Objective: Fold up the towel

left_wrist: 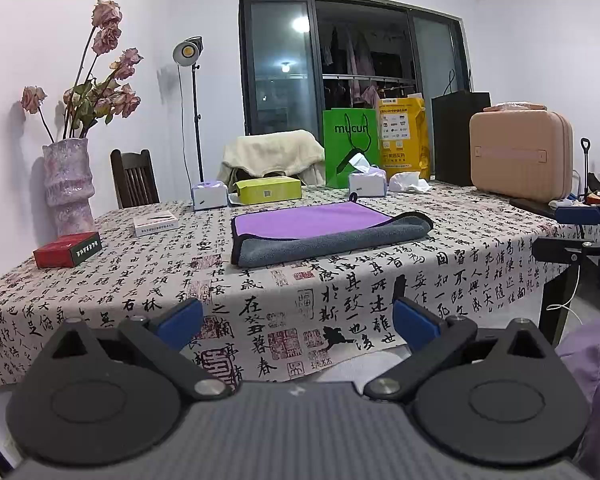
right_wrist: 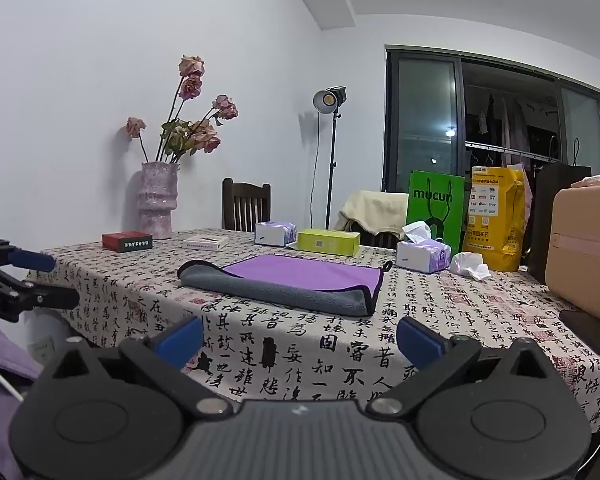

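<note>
The towel (left_wrist: 320, 230) lies on the table's calligraphy-print cloth (left_wrist: 260, 280), purple face up, with its near part folded back to show the grey underside. It also shows in the right wrist view (right_wrist: 296, 282). My left gripper (left_wrist: 298, 322) is open and empty, held off the table's near edge, well short of the towel. My right gripper (right_wrist: 300, 340) is open and empty, also before the near edge. The right gripper shows at the right edge of the left wrist view (left_wrist: 572, 232); the left gripper shows at the left edge of the right wrist view (right_wrist: 32, 280).
Behind the towel stand a yellow-green box (left_wrist: 268, 190), two tissue boxes (left_wrist: 368, 184), a green bag (left_wrist: 350, 148), a yellow bag (left_wrist: 402, 136) and a pink case (left_wrist: 520, 156). A red box (left_wrist: 66, 250), a white box (left_wrist: 156, 224) and a vase of dried roses (left_wrist: 68, 184) sit left.
</note>
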The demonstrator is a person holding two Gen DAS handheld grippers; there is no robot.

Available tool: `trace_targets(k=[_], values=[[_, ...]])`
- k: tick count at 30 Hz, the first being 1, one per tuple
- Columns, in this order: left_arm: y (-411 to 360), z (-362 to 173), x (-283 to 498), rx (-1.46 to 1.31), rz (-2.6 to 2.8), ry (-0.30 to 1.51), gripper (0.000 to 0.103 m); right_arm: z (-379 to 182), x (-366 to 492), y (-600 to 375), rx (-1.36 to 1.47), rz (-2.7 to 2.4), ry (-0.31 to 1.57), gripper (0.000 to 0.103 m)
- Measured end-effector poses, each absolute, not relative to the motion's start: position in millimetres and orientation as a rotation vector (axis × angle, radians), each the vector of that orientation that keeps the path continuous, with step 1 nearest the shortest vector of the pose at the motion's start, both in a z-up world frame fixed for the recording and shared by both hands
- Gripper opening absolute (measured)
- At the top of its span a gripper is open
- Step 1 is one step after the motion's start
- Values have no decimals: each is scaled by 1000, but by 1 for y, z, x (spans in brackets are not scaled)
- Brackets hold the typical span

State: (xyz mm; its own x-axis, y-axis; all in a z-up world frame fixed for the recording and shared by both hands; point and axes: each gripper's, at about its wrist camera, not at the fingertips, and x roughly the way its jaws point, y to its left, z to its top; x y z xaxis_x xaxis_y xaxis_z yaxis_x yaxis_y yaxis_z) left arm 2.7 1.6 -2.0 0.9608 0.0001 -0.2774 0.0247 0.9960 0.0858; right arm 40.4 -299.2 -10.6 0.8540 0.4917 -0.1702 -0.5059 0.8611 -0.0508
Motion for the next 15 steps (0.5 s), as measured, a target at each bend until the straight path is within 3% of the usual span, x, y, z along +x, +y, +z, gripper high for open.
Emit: trace_targets(k=[15], values=[[0, -1, 4, 95, -12, 292, 103, -11, 41, -299, -90, 526, 158, 103]])
